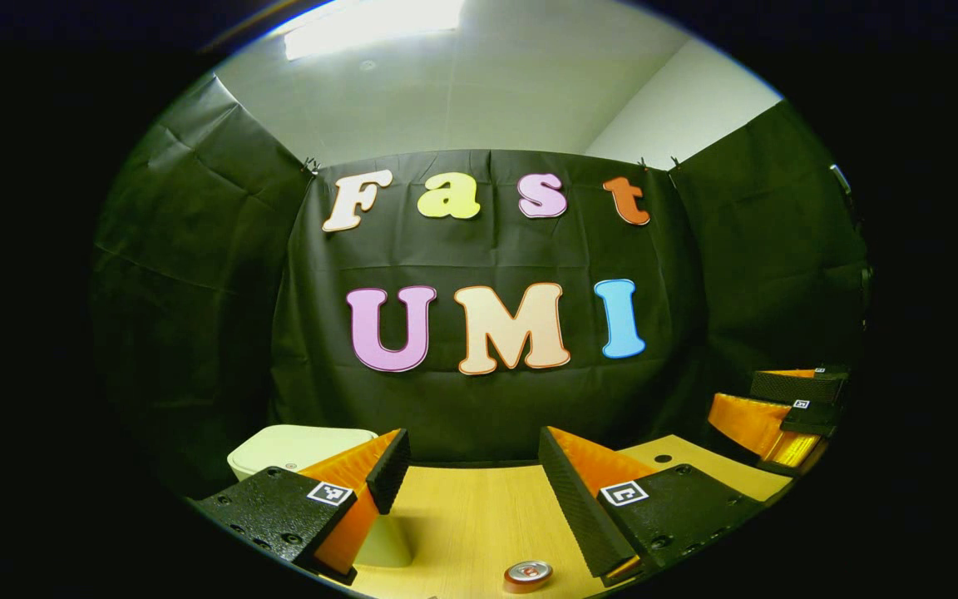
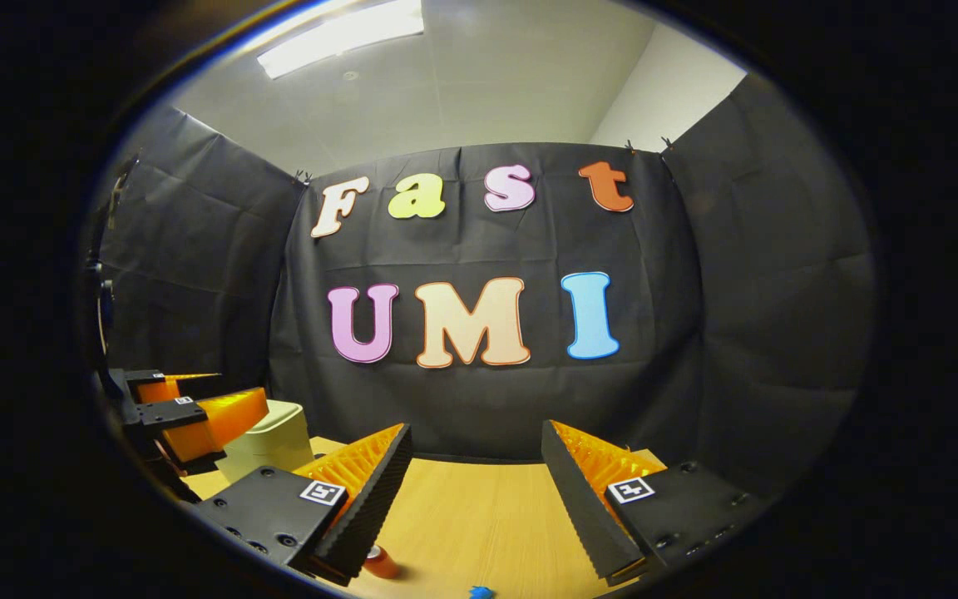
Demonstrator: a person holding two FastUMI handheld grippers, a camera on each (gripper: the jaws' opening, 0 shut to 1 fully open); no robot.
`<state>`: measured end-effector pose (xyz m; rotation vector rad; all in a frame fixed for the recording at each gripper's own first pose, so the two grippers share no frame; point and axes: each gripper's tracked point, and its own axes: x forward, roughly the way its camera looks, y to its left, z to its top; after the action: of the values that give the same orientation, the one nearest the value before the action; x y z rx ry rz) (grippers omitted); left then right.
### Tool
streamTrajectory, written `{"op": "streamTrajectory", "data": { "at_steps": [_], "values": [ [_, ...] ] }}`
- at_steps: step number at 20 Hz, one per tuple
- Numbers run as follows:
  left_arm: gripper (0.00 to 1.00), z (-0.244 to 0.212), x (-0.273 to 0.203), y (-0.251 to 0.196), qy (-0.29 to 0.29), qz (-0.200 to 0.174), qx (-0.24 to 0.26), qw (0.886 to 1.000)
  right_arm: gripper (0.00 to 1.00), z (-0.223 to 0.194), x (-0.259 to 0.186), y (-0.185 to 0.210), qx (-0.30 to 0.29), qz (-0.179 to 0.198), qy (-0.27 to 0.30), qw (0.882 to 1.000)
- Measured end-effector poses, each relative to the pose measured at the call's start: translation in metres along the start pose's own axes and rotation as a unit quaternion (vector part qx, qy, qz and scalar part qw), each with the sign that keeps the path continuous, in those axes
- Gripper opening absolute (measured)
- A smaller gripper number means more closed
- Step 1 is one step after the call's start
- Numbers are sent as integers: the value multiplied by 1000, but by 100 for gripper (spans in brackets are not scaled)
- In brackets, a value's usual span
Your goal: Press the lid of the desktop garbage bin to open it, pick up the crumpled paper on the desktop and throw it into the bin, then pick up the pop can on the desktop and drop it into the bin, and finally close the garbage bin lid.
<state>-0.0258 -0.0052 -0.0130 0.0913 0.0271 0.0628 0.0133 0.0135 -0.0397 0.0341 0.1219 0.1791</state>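
Bin (image 1: 296, 449) (lid down) beside left jaws; pop can (image 1: 527, 574) near

Pop can (image 1: 527, 574) edge-cropped; blue scrap (image 2: 479, 592), perhaps paper, barely visible.

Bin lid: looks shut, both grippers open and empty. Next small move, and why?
Probably bring the left gripper down and to its left onto the lid of the bin and press. The lid lies flat and closed, the bin sits just past that gripper's left finger, and the pop can stands on the table, so nothing can go in yet.
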Motion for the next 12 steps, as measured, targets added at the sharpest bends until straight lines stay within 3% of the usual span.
{"op": "streamTrajectory", "data": {
  "at_steps": [7, 9, 10, 12],
  "values": [
    [90, 1, -6, -19, 0, -9, -7, 1000, 98, -8, 0, -10, -4, 5, -1, 1000],
    [76, 4, -7, -30, -4, -19, -11, 1000, 98, -9, -2, -18, -9, 6, -2, 1000],
    [60, 4, -6, -32, -5, -18, -9, 1000, 98, -9, -2, -21, -12, 7, -2, 1000],
    [41, 0, -6, -29, 1, -3, -3, 1000, 98, -10, -5, -25, -14, 18, -7, 1000]
  ]
}}
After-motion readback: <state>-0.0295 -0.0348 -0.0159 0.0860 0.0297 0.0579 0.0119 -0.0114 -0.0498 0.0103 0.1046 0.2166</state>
